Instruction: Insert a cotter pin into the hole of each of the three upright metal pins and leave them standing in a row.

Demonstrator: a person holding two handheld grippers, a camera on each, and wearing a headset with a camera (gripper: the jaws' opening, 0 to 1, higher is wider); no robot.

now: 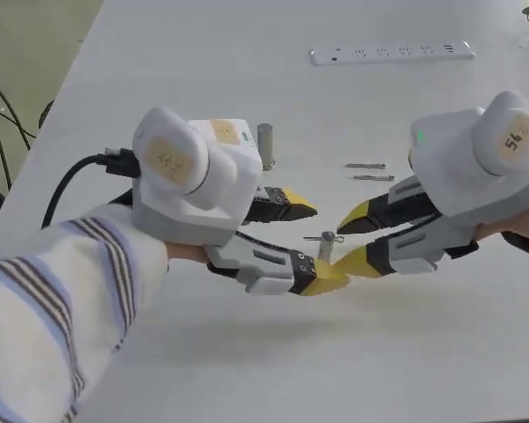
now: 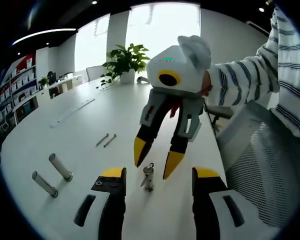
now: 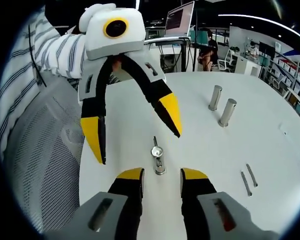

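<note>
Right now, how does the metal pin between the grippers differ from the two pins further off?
The near pin has a cotter pin through its top; the two far pins have none. The near pin stands between the open left gripper and right gripper; the far pins stand clear of both. All three stand upright on the table.

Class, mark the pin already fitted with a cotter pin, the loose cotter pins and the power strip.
Fitted pin point(image 2: 148, 181), left gripper view, shaft.
Loose cotter pins point(image 1: 365, 166), head view, middle of farther one.
Power strip point(image 1: 392, 53), head view, top face.
</note>
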